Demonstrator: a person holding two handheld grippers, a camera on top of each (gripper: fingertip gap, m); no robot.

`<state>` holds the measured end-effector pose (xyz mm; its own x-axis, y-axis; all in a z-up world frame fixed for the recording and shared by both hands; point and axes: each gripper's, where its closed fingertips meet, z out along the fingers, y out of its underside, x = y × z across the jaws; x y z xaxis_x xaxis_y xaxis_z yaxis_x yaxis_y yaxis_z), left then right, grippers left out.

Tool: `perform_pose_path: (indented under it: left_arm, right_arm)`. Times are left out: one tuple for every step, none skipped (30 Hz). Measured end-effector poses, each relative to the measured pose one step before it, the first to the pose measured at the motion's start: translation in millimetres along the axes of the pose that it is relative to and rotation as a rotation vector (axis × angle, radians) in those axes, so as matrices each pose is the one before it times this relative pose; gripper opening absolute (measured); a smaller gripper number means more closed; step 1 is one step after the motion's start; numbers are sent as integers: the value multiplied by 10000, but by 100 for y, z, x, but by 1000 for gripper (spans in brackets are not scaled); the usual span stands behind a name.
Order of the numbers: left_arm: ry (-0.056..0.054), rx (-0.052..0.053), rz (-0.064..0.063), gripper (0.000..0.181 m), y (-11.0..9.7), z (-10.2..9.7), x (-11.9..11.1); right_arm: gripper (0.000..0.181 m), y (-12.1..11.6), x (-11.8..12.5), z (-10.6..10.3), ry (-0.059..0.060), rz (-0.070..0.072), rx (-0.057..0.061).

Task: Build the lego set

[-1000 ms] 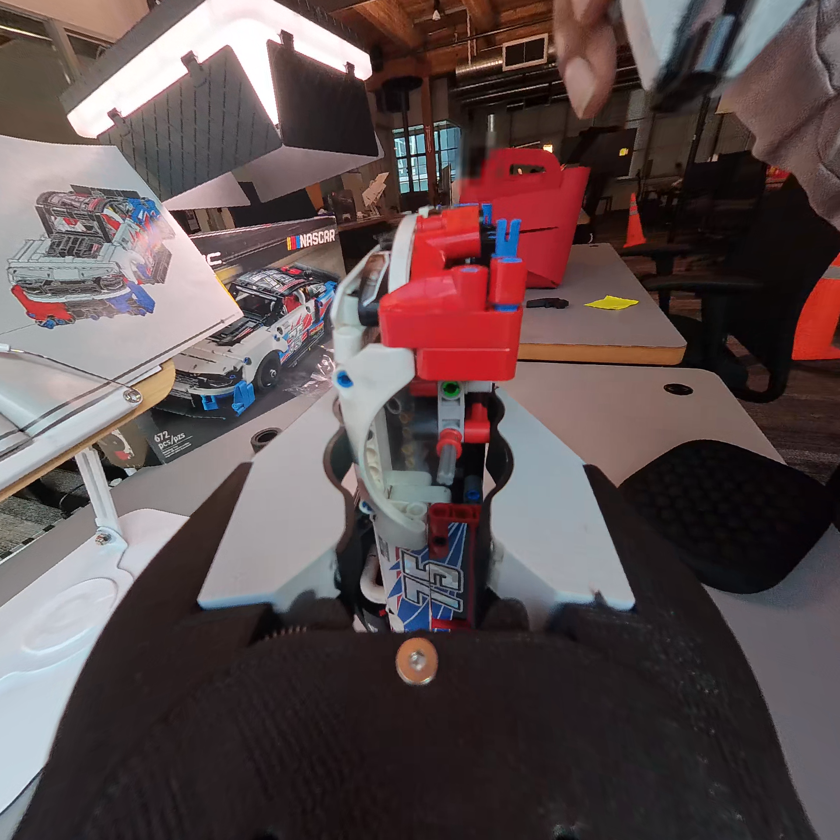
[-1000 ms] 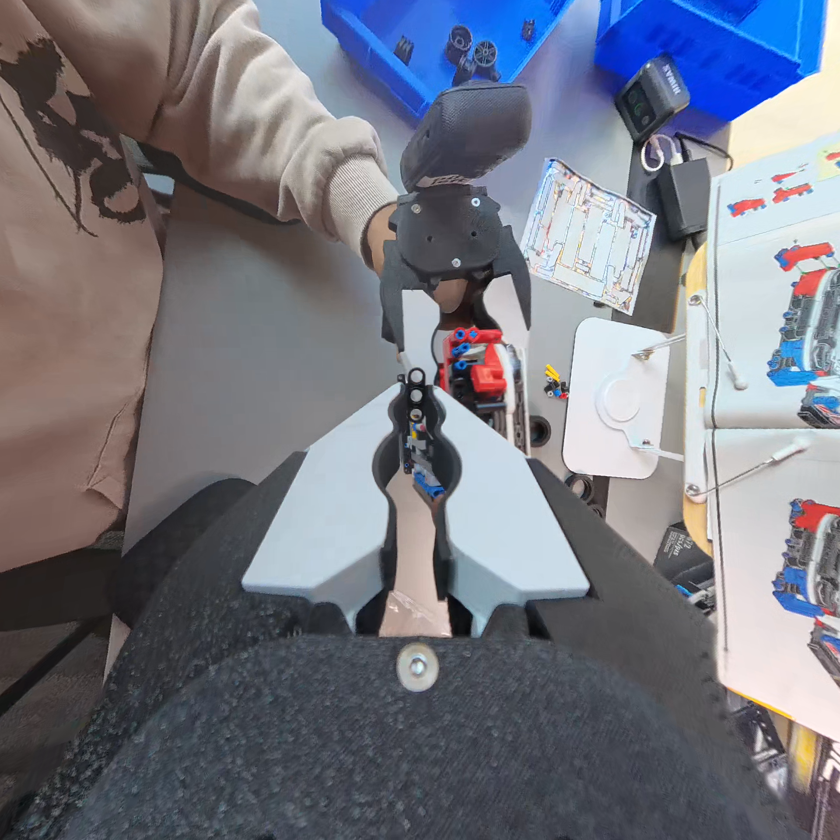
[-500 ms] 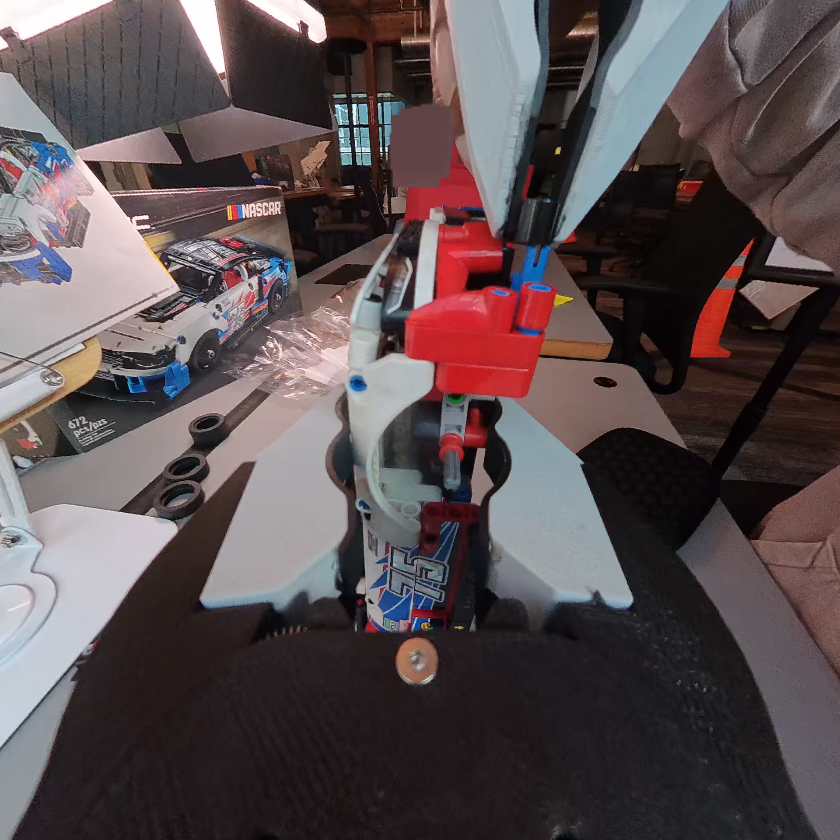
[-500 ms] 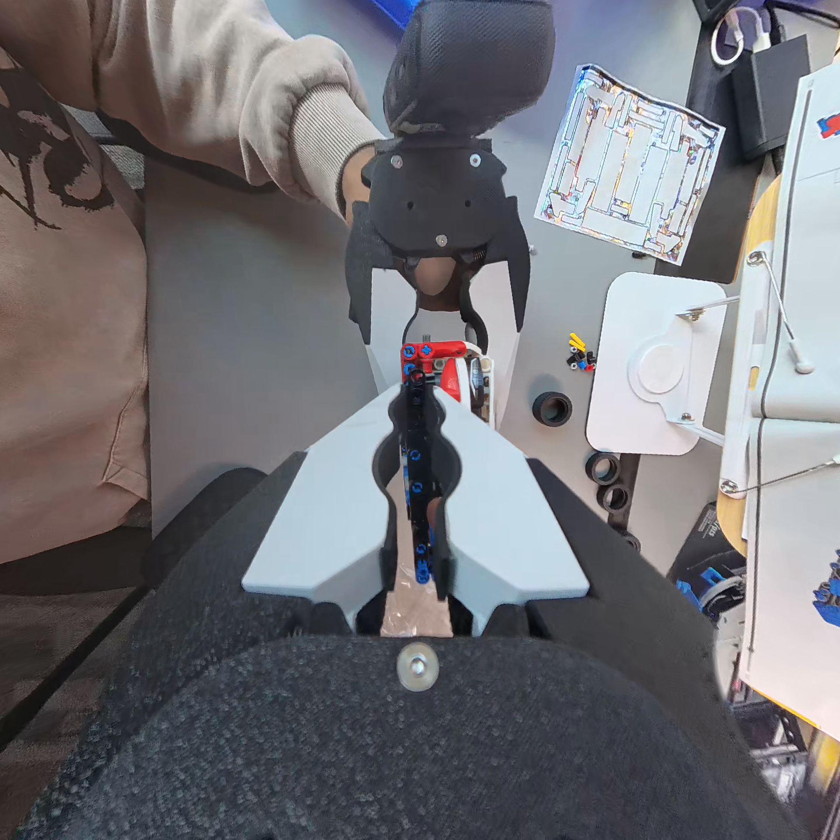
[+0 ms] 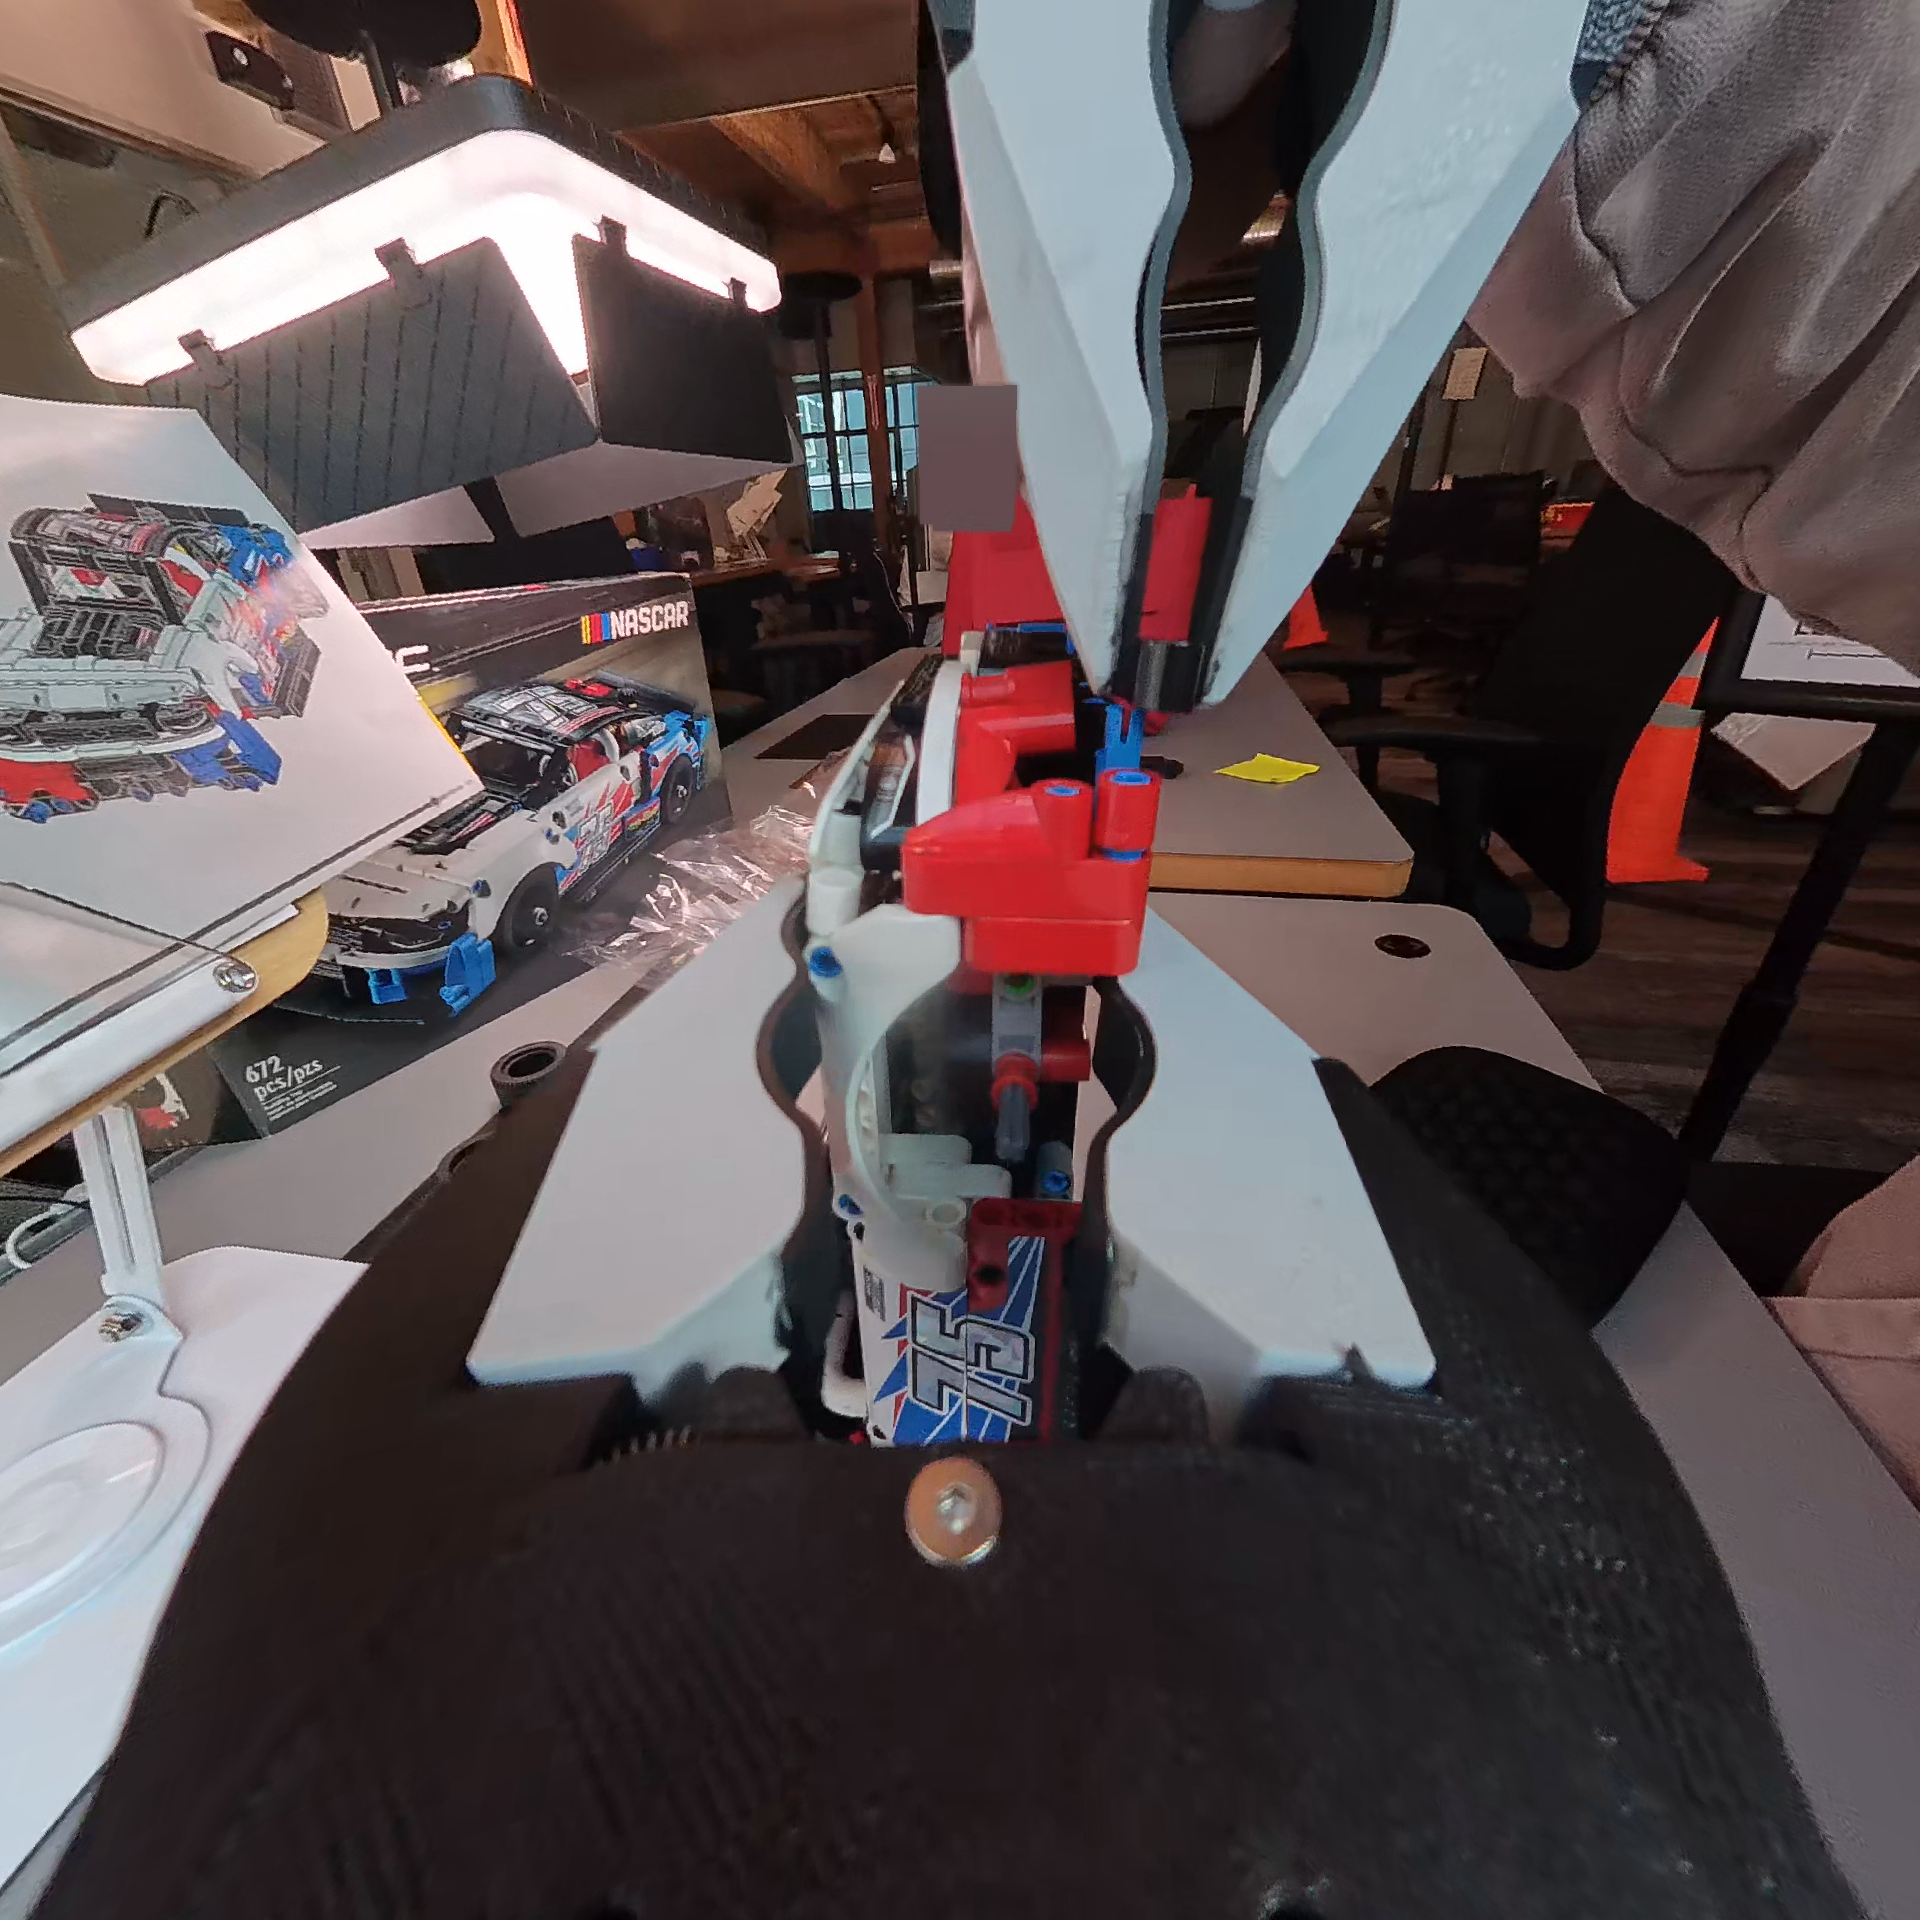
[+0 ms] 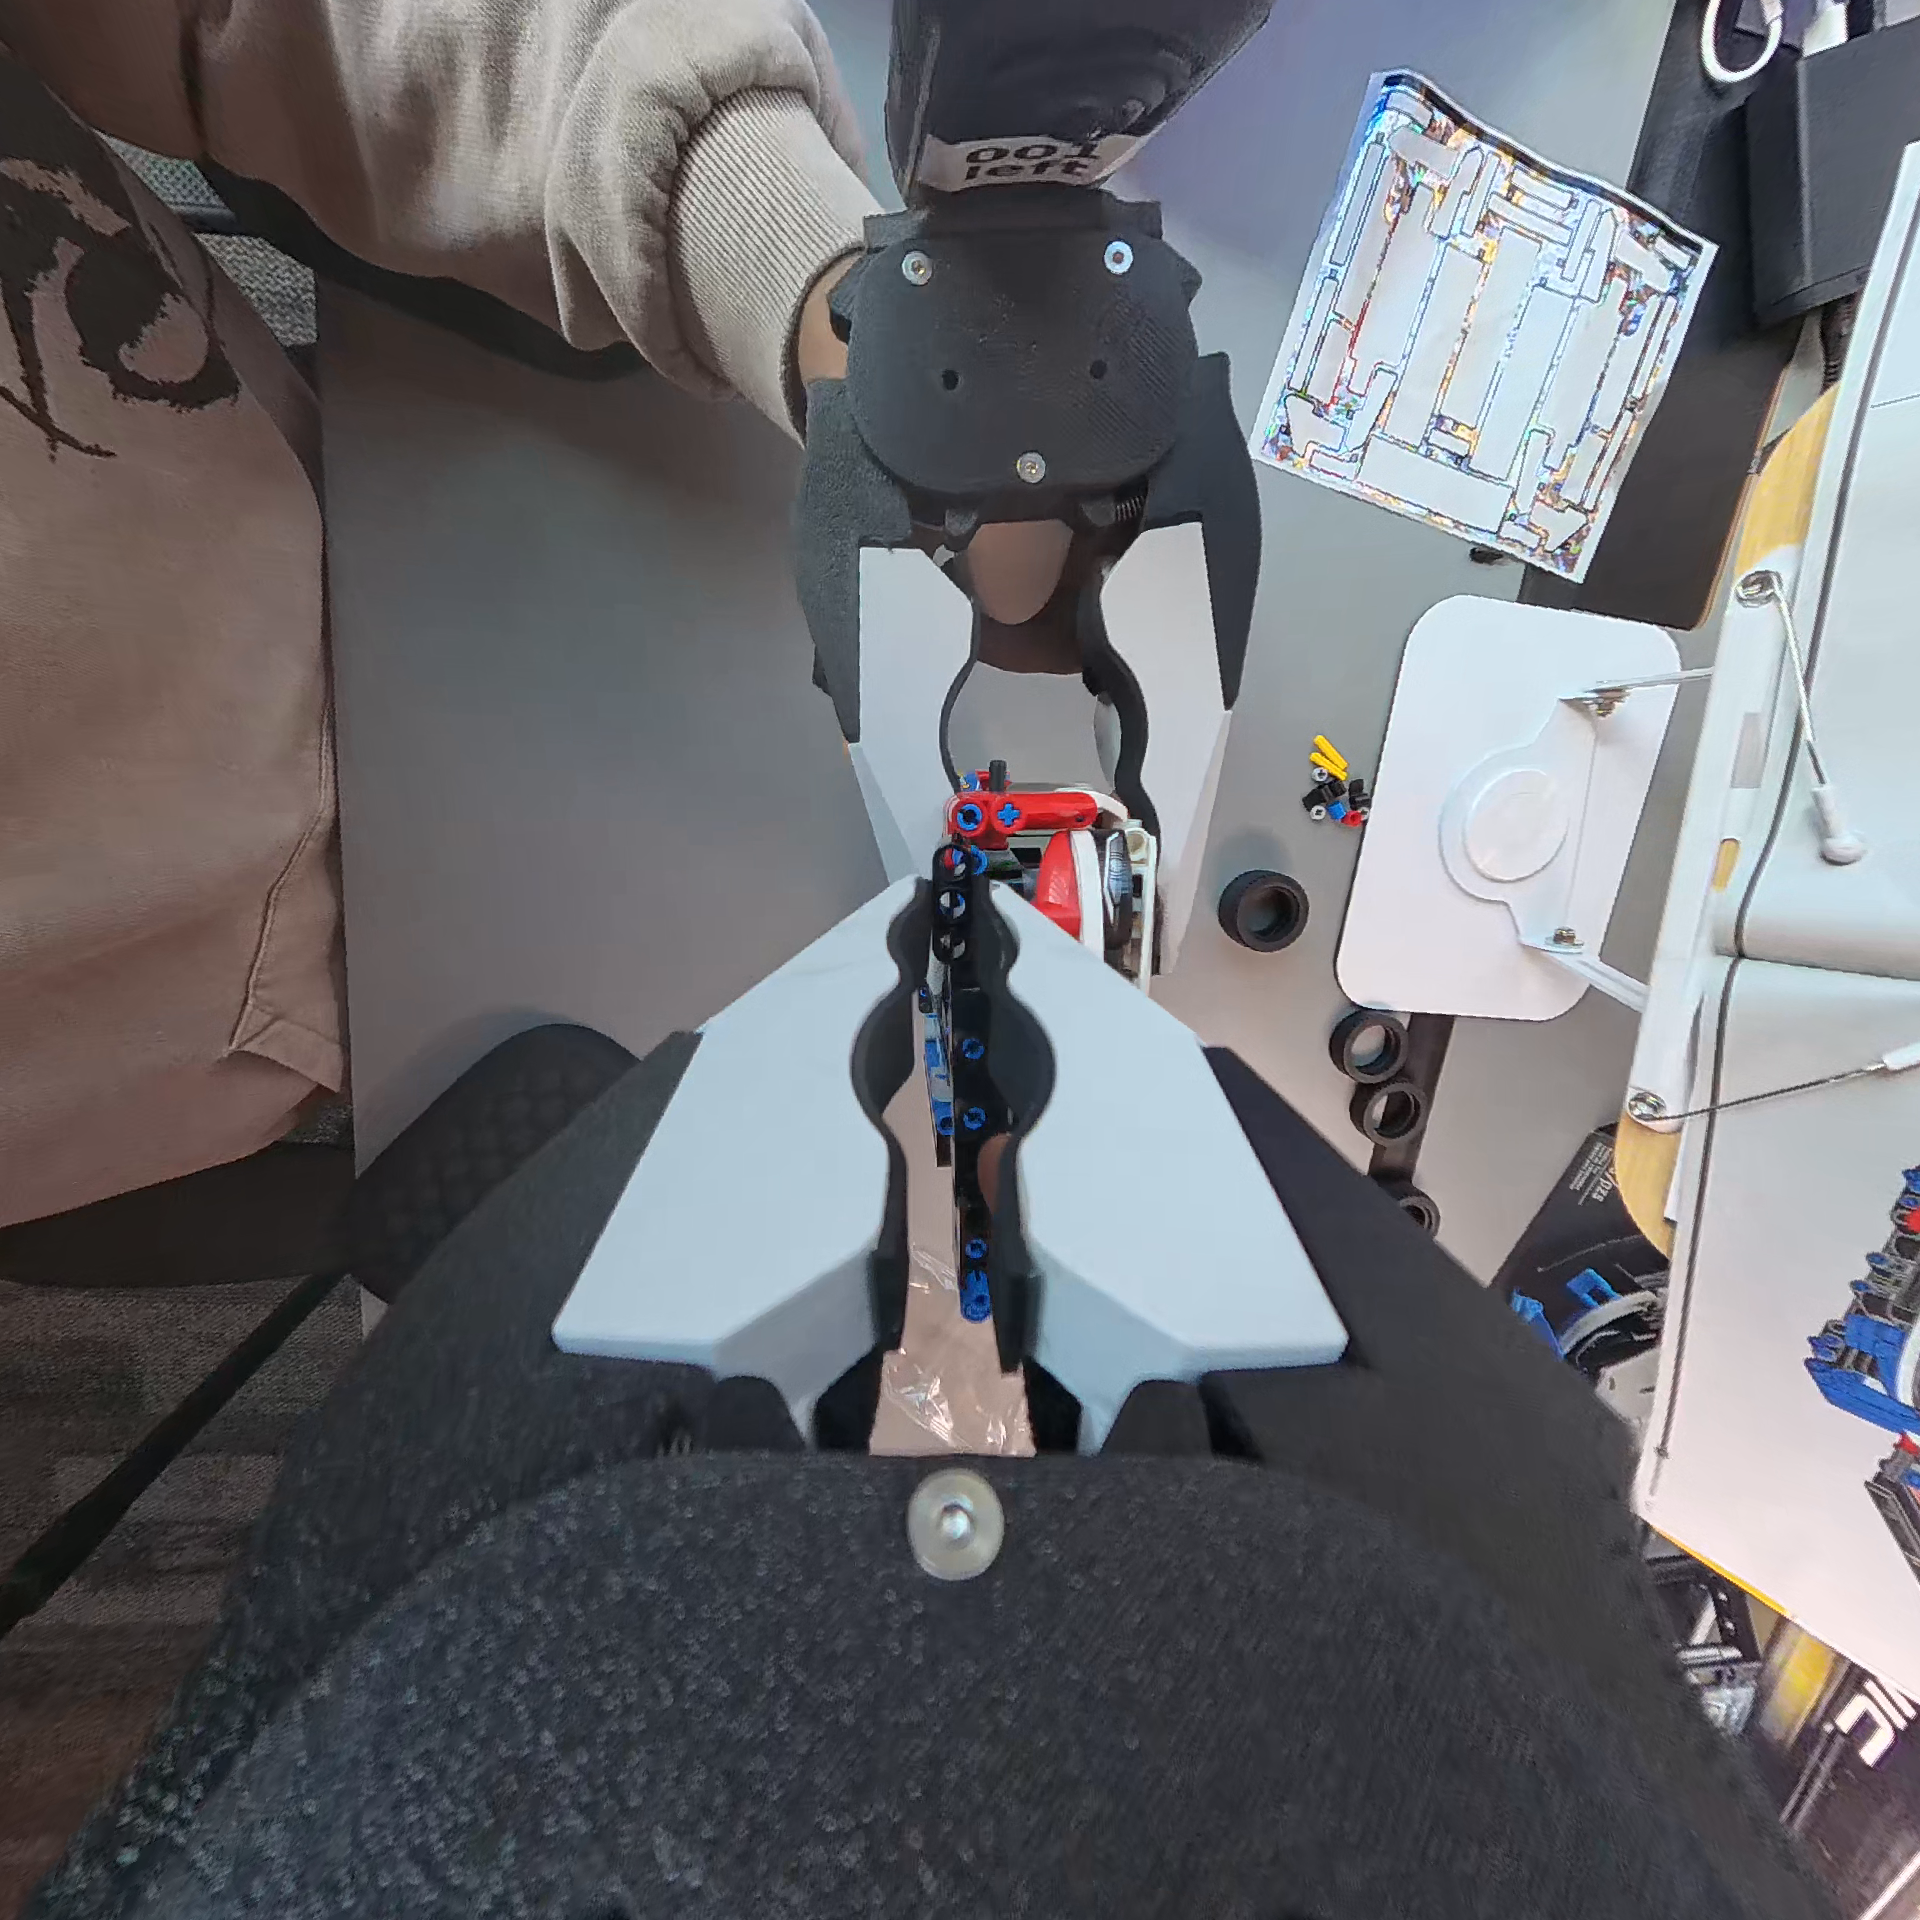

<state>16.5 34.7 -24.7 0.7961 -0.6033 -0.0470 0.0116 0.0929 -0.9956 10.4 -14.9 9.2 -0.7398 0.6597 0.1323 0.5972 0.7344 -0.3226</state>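
My left gripper [image 5: 977, 935] is shut on the partly built white, red and blue lego car section [image 5: 1023, 873] and holds it upright above the grey table. My right gripper [image 6: 956, 894] is shut on a long black beam with blue pins [image 6: 971, 1049]. In the left wrist view the right gripper [image 5: 1164, 675] comes down from above, and the beam's end is right at a blue pin [image 5: 1117, 727] on top of the section. Whether they touch is unclear. In the right wrist view the left gripper [image 6: 1029, 831] and the car section [image 6: 1060, 862] lie just beyond my fingertips.
An instruction booklet [image 6: 1818, 727] rests on a white stand [image 6: 1507, 810] at the right. Black tyres [image 6: 1262, 909], small loose pieces [image 6: 1330, 790] and a sticker sheet [image 6: 1475, 322] lie on the table. The set's box [image 5: 540, 779] stands behind. A person's sleeve [image 6: 623, 208] is at the left.
My right gripper has come down with the black beam to the top of the car section. The left gripper keeps its hold and has shifted and tilted slightly.
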Motion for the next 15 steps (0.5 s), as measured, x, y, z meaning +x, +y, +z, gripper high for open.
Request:
perform_pose_path:
  left_arm:
    - [38,-39,10,50,16,4,48]
    - [20,-53,30,50,14,10,59]
    - [33,-57,19,50,10,1,77]
    - [53,-58,13,50,23,-5,88]
    - [31,-47,12,50,6,-5,63]
    - [29,-33,21,50,15,8,78]
    - [42,-29,-1,50,0,7,88]
    - [42,-30,-39,49,4,4,64]
    - [70,-9,-65,50,6,6,95]
    - [139,16,-69,49,-21,1,184]
    - [111,2,-67,49,-1,25,168]
    - [62,-9,-83,49,6,40,91]
    - [30,0,-31,49,2,22,43]
    - [3,13,2,49,2,-12,-19]
    - [8,7,-29,49,0,-19,-40]
  right_arm:
    - [5,34,-35,-10,-27,1,-87]
    - [5,89,41,-33,26,-2,-143]
    - [4,175,141,-12,86,-6,-197]
    - [4,-20,-87,36,-75,15,-53]
    - [5,17,-116,52,-102,59,-81]
    - [5,68,-72,24,-79,-9,-106]
    - [4,5,-54,-6,-66,3,-91]
    - [4,9,-28,-4,-38,12,-107]
    - [4,-1,-116,-7,-81,-8,-103]
    - [4,12,-123,0,-87,11,-128]
    - [4,32,-28,13,-12,-16,-150]
    - [4,20,-13,22,7,-30,-148]
    - [4,18,-8,13,3,4,-123]
    - [4,-17,29,10,13,32,-81]
    - [4,-32,56,21,17,19,-41]
